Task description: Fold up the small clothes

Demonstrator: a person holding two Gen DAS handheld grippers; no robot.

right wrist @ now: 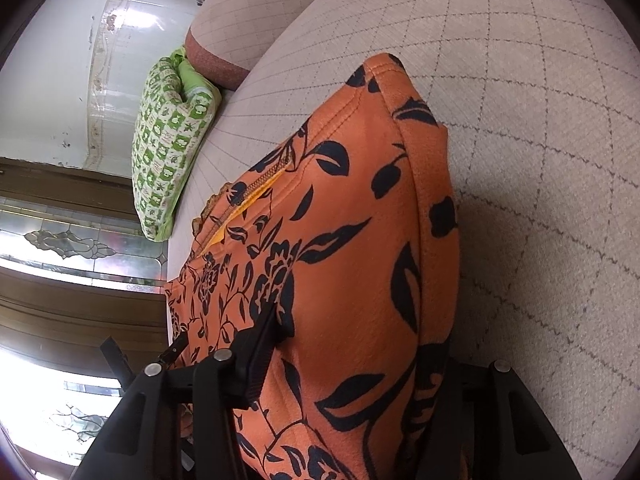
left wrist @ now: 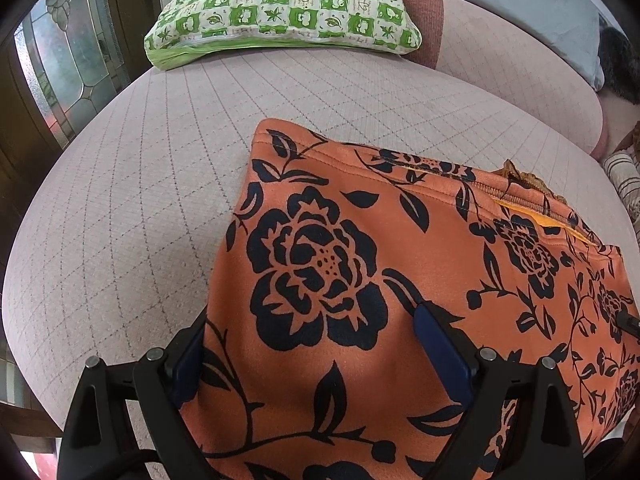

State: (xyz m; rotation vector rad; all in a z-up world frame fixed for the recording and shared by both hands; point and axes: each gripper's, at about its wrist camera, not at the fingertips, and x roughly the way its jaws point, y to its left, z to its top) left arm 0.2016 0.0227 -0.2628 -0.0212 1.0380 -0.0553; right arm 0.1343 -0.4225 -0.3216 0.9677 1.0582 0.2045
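Observation:
An orange garment with a black flower print (left wrist: 400, 264) lies folded on the pinkish sofa seat (left wrist: 140, 200), a zip along its far edge. My left gripper (left wrist: 316, 360) straddles its near left edge: fabric fills the gap between the blue pads, and the left pad is partly under the cloth. In the right wrist view the same garment (right wrist: 352, 240) bulges between the fingers of my right gripper (right wrist: 348, 364); the right finger is hidden behind the cloth. Both seem closed on fabric.
A green-and-white patterned pillow (left wrist: 288, 8) lies at the far end of the seat, also in the right wrist view (right wrist: 168, 152). The sofa backrest (left wrist: 520, 60) runs along the right. A wooden door with leaded glass (left wrist: 60, 60) stands at the left.

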